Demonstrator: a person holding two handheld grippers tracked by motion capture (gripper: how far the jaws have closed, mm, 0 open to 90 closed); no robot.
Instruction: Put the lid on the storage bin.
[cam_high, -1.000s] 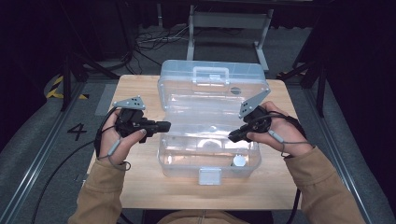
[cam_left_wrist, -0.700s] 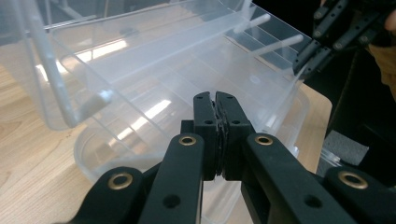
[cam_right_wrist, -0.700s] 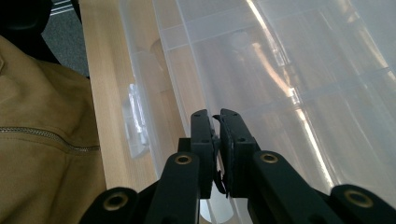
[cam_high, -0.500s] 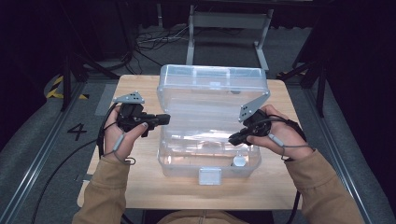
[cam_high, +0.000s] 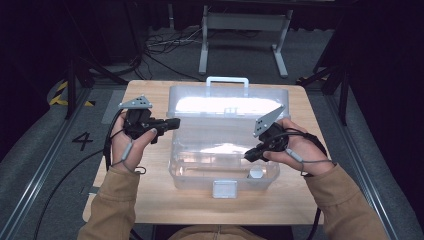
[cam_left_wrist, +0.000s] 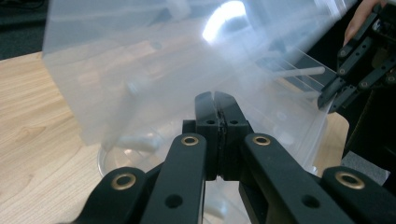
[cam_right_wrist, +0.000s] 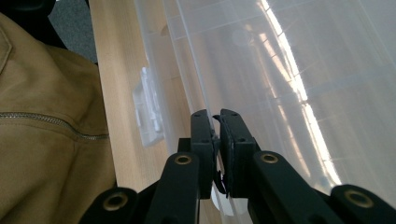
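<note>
1. Currently the clear plastic box (cam_high: 224, 165) sits mid-counter (cam_high: 150, 200), its lid (cam_high: 227, 107) partly raised.
2. Left hand-held gripper (cam_high: 172, 122), jaws pressed together and empty, is at the lid's left edge; a slip could drop the lid.
3. Right hand-held gripper (cam_high: 248, 156), likewise closed on nothing, rests at the box's right wall and may shove it sideways.

We see a clear, colourless plastic box (cam_high: 225, 145) with a white latch (cam_high: 224, 189) on a pale wooden table (cam_high: 150, 200). Our sleeves (cam_high: 112, 200) are tan; both grippers, left gripper (cam_high: 172, 122) and right gripper (cam_high: 248, 156), are black with grey plates.
</note>
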